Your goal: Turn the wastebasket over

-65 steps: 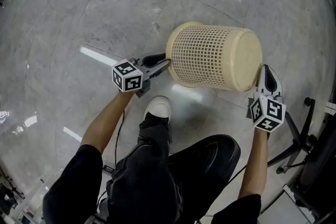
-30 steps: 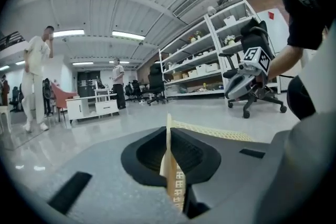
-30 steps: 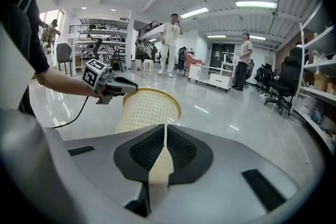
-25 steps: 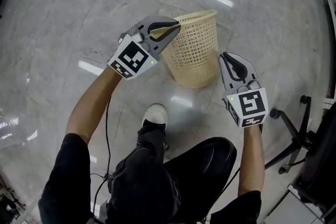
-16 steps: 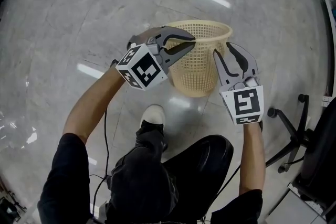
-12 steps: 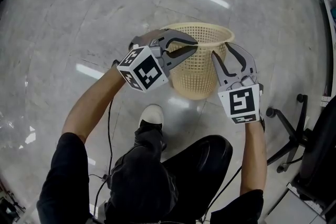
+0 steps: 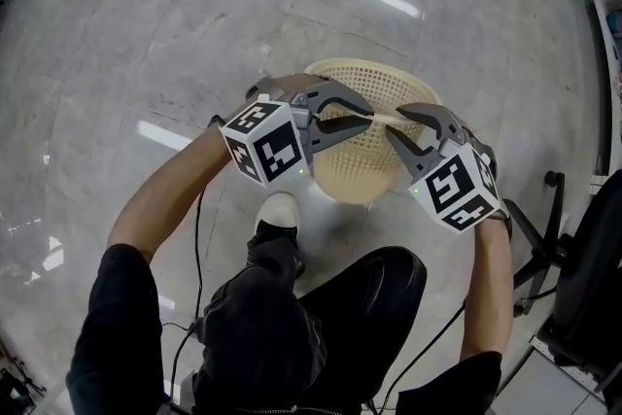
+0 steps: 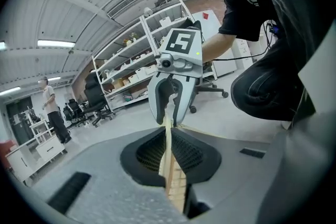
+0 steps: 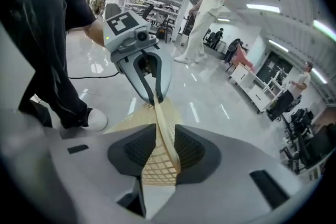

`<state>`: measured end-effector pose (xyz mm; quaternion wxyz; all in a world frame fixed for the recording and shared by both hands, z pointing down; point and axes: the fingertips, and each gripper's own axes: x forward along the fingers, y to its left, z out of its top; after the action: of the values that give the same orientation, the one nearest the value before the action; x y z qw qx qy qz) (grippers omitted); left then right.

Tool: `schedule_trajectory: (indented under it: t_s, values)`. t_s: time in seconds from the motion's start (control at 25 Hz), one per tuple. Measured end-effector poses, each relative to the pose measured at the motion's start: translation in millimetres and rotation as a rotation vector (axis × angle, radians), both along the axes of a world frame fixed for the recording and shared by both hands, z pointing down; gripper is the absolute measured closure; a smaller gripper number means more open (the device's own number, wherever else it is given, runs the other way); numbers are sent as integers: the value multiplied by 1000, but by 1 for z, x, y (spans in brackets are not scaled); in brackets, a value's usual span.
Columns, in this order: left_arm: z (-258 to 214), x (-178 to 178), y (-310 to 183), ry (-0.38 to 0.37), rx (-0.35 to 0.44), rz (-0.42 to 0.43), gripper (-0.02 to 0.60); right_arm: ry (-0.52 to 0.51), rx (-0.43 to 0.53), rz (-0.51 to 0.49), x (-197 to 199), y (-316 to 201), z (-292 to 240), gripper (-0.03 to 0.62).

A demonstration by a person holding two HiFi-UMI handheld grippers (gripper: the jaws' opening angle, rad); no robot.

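Observation:
The cream mesh wastebasket (image 7: 374, 83) stands on the floor with its mouth up, just ahead of the person's knees. My left gripper (image 7: 367, 117) is shut on the near rim from the left. In the left gripper view the thin rim (image 8: 168, 165) runs pinched between its pads. My right gripper (image 7: 395, 121) faces it from the right. Its jaws have just been closing a little and still stand apart, with the same rim (image 9: 160, 165) passing between them. Each gripper view shows the other gripper: the right one (image 8: 169, 113) and the left one (image 9: 153, 98).
The person's white shoe (image 7: 279, 212) rests right below the basket. An office chair base (image 7: 544, 209) stands at the right. A cable (image 7: 199, 238) trails on the polished floor. A person in white (image 9: 205, 13) stands farther off, with shelves (image 8: 136, 60) and chairs around the room.
The basket went from lying on its side to standing mouth up. My left gripper swung right with the rim. My right gripper opened and came over the near rim.

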<state>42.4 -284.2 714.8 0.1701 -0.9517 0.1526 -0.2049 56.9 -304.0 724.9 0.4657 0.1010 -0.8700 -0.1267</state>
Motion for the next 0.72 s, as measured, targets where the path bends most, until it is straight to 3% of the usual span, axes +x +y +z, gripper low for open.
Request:
schedule_trajectory:
  t_s: [0.2, 0.52, 0.72]
  values:
    - [-4, -5, 9, 71, -86, -8, 543, 60, -84, -49, 1, 17, -3, 531]
    - [-15, -58, -23, 260, -262, -235, 545, 69, -28, 39, 1, -7, -2, 549]
    - [-4, -85, -38, 338, -353, -374, 545, 30, 102, 119, -8, -48, -7, 549]
